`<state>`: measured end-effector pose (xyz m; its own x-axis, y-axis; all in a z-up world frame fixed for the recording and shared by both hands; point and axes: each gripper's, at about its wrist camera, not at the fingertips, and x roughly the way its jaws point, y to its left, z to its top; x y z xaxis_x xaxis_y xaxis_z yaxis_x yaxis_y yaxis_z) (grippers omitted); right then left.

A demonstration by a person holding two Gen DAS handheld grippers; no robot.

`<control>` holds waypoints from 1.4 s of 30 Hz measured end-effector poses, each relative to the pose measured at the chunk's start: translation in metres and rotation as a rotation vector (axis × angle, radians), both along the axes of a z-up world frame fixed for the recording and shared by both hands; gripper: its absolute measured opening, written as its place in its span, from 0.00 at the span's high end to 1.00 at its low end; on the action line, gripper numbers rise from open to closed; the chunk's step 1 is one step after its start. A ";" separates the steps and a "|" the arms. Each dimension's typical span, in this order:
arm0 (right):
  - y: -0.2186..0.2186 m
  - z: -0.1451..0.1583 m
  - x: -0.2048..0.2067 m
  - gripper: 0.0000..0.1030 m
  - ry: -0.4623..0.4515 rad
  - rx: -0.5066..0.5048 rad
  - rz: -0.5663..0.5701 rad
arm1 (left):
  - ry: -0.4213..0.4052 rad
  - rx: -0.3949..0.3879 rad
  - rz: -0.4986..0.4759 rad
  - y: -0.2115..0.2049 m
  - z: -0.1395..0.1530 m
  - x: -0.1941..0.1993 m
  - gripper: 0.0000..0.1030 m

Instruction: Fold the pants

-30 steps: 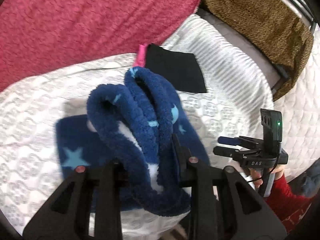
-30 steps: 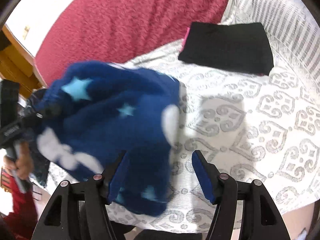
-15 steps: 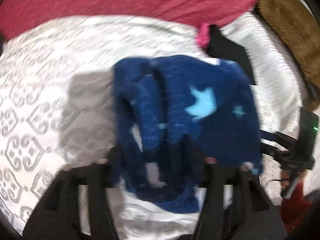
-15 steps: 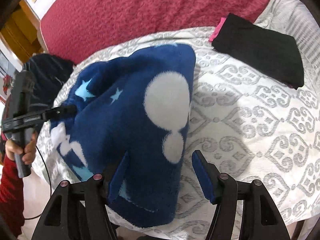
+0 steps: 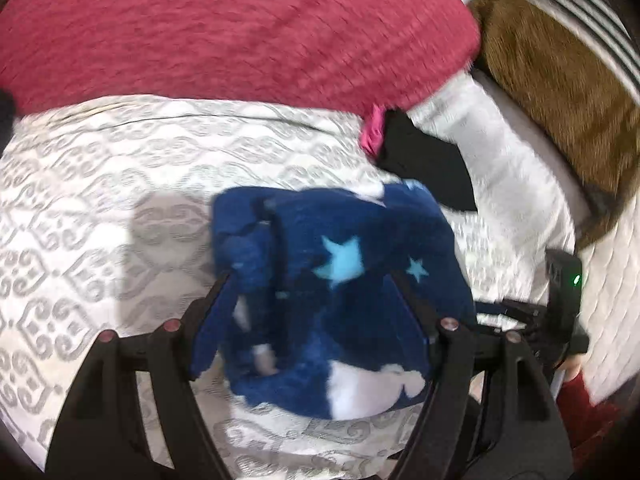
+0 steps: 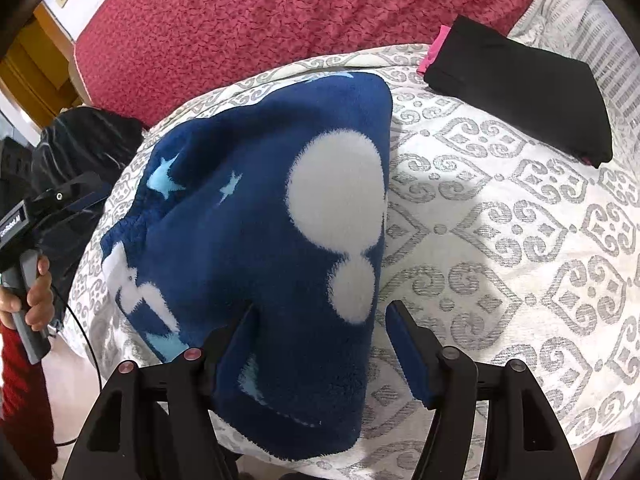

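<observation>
The pants [image 5: 340, 292] are dark blue fleece with light blue stars and white blobs, folded into a bundle on the white patterned bedspread [image 5: 100, 208]. In the right wrist view the pants [image 6: 272, 240] fill the middle. My left gripper [image 5: 308, 312] is open, its fingers on either side of the bundle's near end. My right gripper [image 6: 320, 344] is open over the bundle's near right edge, with one finger behind the fleece. The left gripper also shows at the left of the right wrist view [image 6: 60, 196].
A folded black garment with pink trim [image 6: 520, 92] lies at the back right of the bed. A red blanket [image 5: 224, 28] lies along the back, and a brown fuzzy blanket [image 5: 560, 80] hangs at the right. Dark clothes [image 6: 80, 144] lie at the left edge.
The pants were held up by my left gripper and have come down flat on the bed as a folded bundle. My left gripper has opened. My right gripper stayed open.
</observation>
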<state>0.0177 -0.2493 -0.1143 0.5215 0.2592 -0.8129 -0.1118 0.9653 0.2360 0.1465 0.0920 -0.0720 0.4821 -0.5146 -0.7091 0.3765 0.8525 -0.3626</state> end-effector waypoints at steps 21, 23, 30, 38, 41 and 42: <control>0.010 0.010 0.007 0.30 -0.016 -0.071 -0.014 | 0.102 0.034 0.118 0.012 -0.043 0.002 0.77; 0.008 0.010 0.006 0.29 -0.009 -0.069 -0.012 | 0.116 0.039 0.124 0.012 -0.042 0.004 0.73; 0.005 0.008 0.004 0.29 -0.004 -0.065 -0.012 | 0.023 0.002 0.144 0.009 -0.010 0.009 0.39; 0.006 0.004 0.004 0.29 0.004 -0.052 -0.006 | 0.066 0.172 0.139 -0.029 -0.030 0.074 0.76; 0.009 -0.004 0.003 0.29 0.038 -0.031 0.025 | 0.072 0.214 0.188 -0.031 -0.048 0.098 0.75; 0.010 -0.007 0.001 0.29 0.049 -0.020 0.036 | 0.102 0.197 0.203 -0.027 -0.055 0.105 0.74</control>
<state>0.0189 -0.2390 -0.1218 0.4714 0.2603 -0.8427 -0.1353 0.9655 0.2225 0.2513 0.0651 -0.1273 0.4821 -0.2624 -0.8359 0.1609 0.9644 -0.2099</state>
